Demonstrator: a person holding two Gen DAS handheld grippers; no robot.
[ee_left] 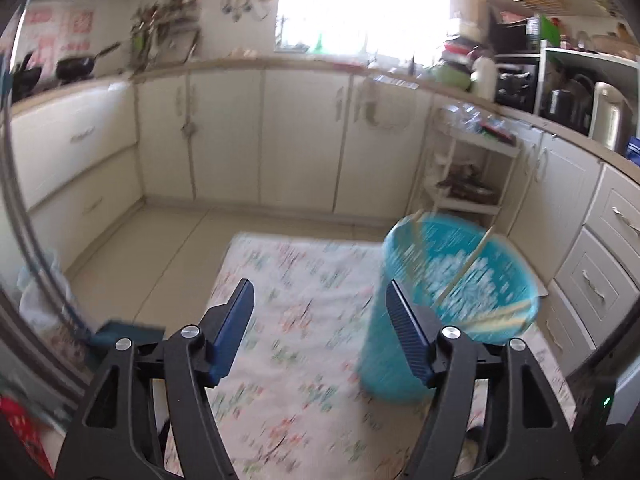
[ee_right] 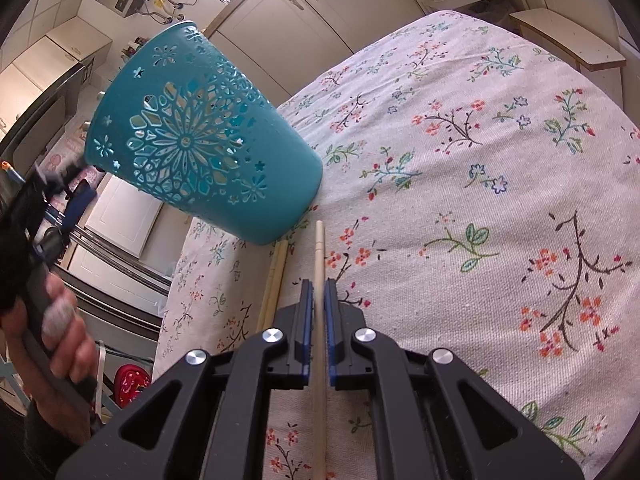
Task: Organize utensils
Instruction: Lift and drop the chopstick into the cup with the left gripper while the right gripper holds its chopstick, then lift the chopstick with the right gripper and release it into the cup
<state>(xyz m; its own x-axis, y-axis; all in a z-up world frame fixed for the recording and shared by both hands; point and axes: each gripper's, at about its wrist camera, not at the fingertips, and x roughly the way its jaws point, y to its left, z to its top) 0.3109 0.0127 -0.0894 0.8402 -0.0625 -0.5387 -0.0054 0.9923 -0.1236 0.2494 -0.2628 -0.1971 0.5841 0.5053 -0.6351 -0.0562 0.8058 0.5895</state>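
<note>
Left wrist view looks down over a bench (ee_left: 280,320) draped in a pale cloth printed with small flowers and twigs, set in a cream kitchen: cabinets (ee_left: 224,136) wrap the far wall from nine o'clock round to three, a bright window (ee_left: 360,4) glares at twelve, dark pans (ee_left: 76,66) sit on the counter at ten, and a white tiered trolley (ee_left: 464,176) stands at two against the cupboards. The whole picture is smeared with motion. The left gripper (ee_left: 320,304) has its blue fingers (ee_left: 234,328) spread wide with nothing between them, only cloth showing through the gap. Just past the right finger, at about three o'clock, stands the teal perforated basket (ee_left: 460,280), upright on the cloth with several pale chopsticks (ee_left: 464,268) leaning inside it. From the right wrist view the same basket (ee_right: 208,140) fills ten o'clock, its cut-out flower pattern sharp, and it blocks the near edge of the bench behind it. The right gripper (ee_right: 319,292) is clamped on a single chopstick (ee_right: 319,248) that runs straight toward twelve, its tip near the basket's base. Two more loose chopsticks (ee_right: 276,276) lie on the cloth just at eleven, beside the basket foot. At eight o'clock a hand (ee_right: 60,328) grips the other tool's handle.
</note>
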